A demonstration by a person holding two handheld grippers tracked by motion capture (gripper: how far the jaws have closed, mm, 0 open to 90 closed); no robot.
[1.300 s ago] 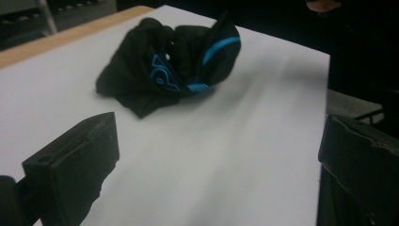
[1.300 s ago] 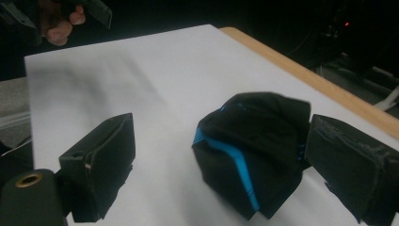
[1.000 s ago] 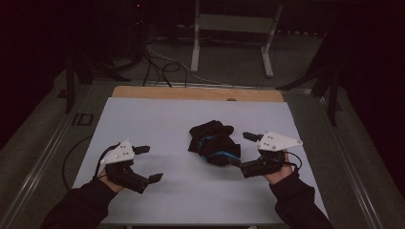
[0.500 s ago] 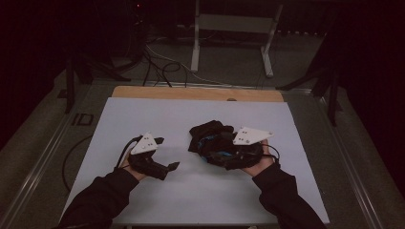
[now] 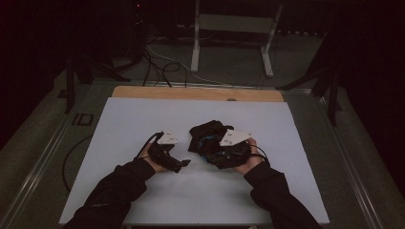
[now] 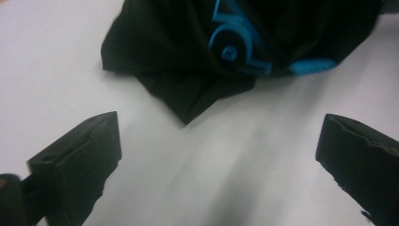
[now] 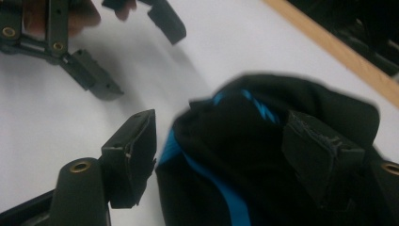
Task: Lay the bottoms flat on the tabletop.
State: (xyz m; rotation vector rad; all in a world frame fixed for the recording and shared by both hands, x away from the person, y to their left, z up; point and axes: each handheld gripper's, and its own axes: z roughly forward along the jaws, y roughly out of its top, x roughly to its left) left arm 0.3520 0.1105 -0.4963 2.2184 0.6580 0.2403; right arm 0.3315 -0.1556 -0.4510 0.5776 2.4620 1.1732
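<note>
While the black cloth with blue print [image 5: 210, 140] sits crumpled mid-bench on the white bench [image 5: 119, 119], the right gripper [image 7: 221, 150] has jaws spread wide, straddling the cloth's near edge, nothing pinched. Left gripper [image 6: 216, 155] also has jaws spread, hovering over bare surface just short of a pointed cloth corner [image 6: 186, 115]. Both grippers sit close together.
</note>
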